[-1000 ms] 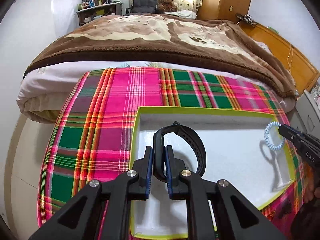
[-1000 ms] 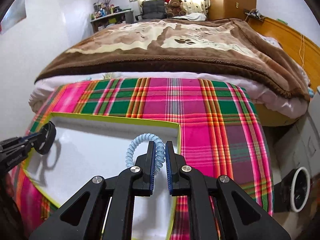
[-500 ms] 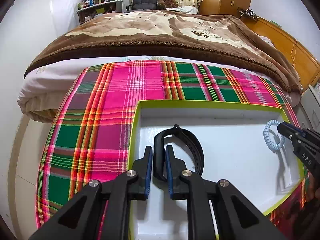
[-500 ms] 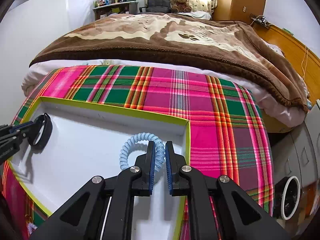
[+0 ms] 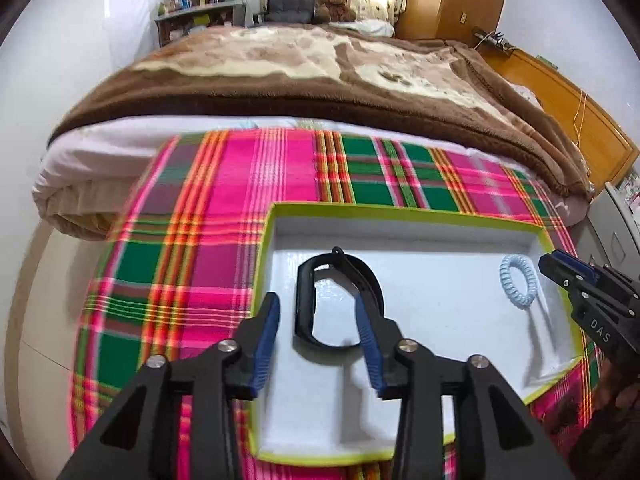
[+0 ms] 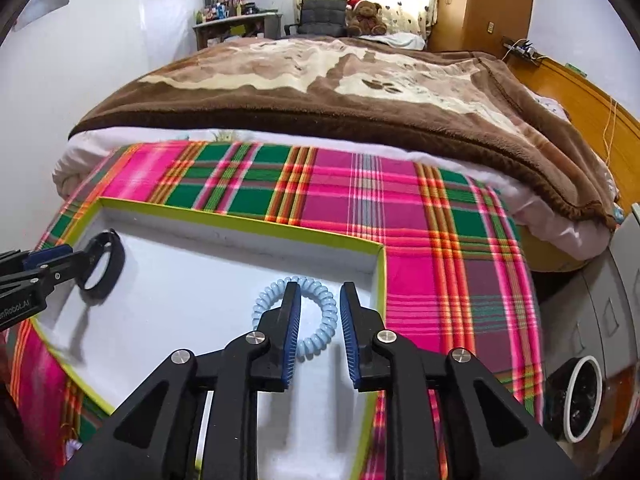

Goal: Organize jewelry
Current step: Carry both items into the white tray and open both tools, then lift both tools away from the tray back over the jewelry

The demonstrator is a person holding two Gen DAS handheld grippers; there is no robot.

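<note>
In the left wrist view we are holding the left claw (image 5: 318,322) released, its blue fingers (image 5: 266,340) spread wide at the lower centre of the frame. The black band (image 5: 340,300) is lying between them on the white floor of the tray (image 5: 400,214), standing on its edge; the right finger is overlapping its right side, though we cannot tell whether it is touching. The left finger is sitting over the tray's left rim.

In the right wrist view we are keeping the right claw (image 6: 318,320) released too, fingers parted at the lower centre. The pale blue coil ring (image 6: 296,314) is lying flat in the tray (image 6: 240,220) near its right wall, with the left finger crossing over the ring and the right finger just beside it.

Each claw is showing in the other's view: the right claw (image 5: 560,270) is entering from the right edge, close to the coil ring (image 5: 518,284), and the left claw (image 6: 64,260) from the left edge, at the band (image 6: 100,266).

The tray, rimmed in lime green, is sitting on a pink and green plaid cloth (image 5: 200,240) covering the surface. Beyond it, in the upper half of both frames, a bed with a brown blanket (image 6: 320,80) is stretching away, with a teddy bear (image 6: 364,14) at the far end.
</note>
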